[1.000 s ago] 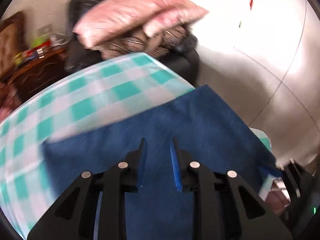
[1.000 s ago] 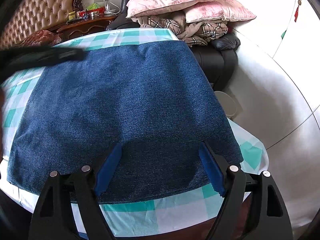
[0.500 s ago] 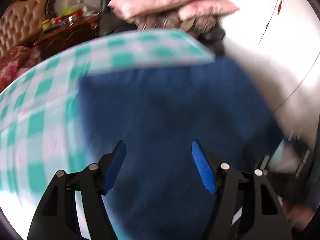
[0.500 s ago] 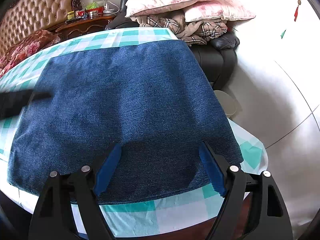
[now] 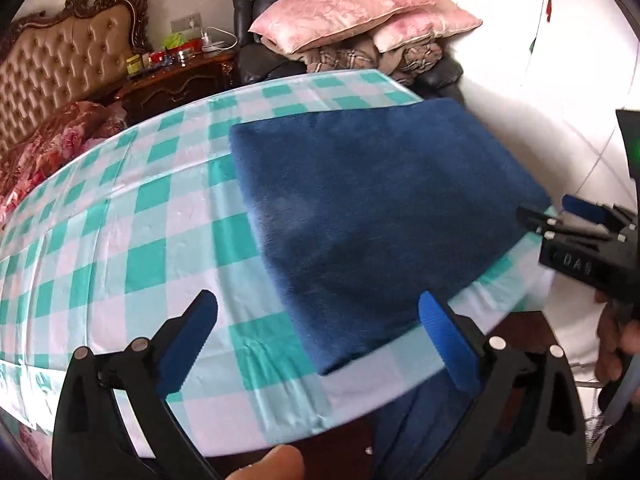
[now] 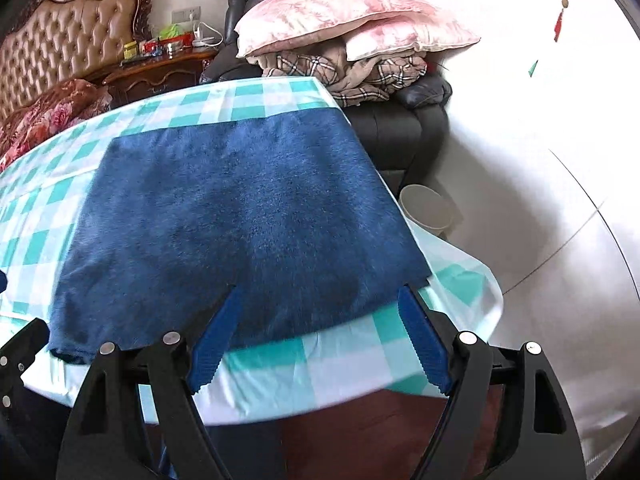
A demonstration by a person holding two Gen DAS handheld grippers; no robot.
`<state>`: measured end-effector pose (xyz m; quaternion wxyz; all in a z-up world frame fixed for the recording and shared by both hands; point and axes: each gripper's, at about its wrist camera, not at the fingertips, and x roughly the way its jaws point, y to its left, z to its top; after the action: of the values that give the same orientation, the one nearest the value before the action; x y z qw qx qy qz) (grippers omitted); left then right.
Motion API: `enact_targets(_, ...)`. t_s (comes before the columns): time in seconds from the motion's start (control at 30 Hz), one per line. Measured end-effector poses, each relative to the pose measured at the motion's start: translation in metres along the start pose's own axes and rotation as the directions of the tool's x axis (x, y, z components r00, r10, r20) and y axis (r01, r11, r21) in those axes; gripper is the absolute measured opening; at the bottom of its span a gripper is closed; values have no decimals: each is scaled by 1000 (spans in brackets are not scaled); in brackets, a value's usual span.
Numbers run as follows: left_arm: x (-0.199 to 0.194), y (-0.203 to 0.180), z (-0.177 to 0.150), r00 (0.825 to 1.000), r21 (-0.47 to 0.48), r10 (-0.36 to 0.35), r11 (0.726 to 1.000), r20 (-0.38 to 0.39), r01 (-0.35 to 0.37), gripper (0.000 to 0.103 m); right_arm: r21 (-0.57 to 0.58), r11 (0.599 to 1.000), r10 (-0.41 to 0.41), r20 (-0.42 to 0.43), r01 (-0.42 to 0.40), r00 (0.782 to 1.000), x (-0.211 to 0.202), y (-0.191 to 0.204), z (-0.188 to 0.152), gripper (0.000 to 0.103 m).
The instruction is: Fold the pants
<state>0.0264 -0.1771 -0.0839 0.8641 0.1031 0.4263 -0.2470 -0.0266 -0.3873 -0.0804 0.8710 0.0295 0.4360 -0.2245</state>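
Only one marking can be read: in the left wrist view, embossed letters stand on the black body of the right tongs (image 5: pixel 576 216) at the right edge. They look like "DAS", but the first and last characters are not sure.

A counter draped in a teal-and-white checked tablecloth (image 5: pixel 152 216) carries a single item: dark blue pants (image 5: pixel 372 208), folded into a flat rectangle. The fabric lies on the cloth's right-hand portion, its far right corner reaching the counter's edge and its near edge stopping short of the front. The cloth's left side lies bare, lightly creased.
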Motion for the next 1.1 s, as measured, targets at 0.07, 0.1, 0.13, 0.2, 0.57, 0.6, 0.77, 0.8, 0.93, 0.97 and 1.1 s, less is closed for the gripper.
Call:
enact_targets(0.07, -6, -6, 2, 1000, -4, -16, 1000, 20, 16, 101, 5, 1000, -4, 5, 4, 1000, -9, -1, -3, 80)
enact_targets(0.1, -11, -8, 2, 999, -7, -24, 1000, 29, 25, 101, 8, 1000, -6, 11, 6, 1000, -16, -2, -5, 80)
enact_targets(0.13, -16, -10, 3, 999, -10, -22, 1000, 44, 23, 101, 9, 1000, -6, 16, 5, 1000, -20, -3, -6, 80)
enact_targets(0.2, -23, -13, 4, 998, -10, -24, 1000, 61, 25, 101, 14, 1000, -9, 15, 9, 1000, -27, -4, -9, 80)
enact_targets(0.57, -35, -20, 8, 997, -7, 4, 1000, 77, -4, 101, 16, 1000, -10, 43, 9, 999, -43, -8, -12, 80)
enact_targets(0.6, -35, -19, 9, 997, -10, 6, 1000, 78, -5, 101, 18, 1000, -8, 43, 7, 999, -43, -9, -12, 80)
enact_targets(0.77, -34, -18, 12, 997, -15, 6, 1000, 80, -5, 101, 24, 1000, -5, 47, 4, 999, -45, -9, -10, 80)
enact_targets(0.8, -34, -18, 13, 997, -15, 7, 1000, 81, -6, 101, 24, 1000, -5, 47, 4, 999, -45, -10, -10, 80)
enact_targets(0.93, -34, -20, 16, 996, -10, -2, 1000, 87, 3, 101, 24, 1000, -4, 48, 3, 999, -45, -10, -9, 80)
enact_targets(0.97, -34, -20, 16, 996, -10, -3, 1000, 87, 4, 101, 24, 1000, -4, 49, 3, 999, -45, -9, -10, 80)
enact_targets(1.1, -34, -21, 17, 996, -6, -4, 1000, 89, 5, 101, 26, 1000, -3, 47, 2, 999, -44, -9, -9, 80)
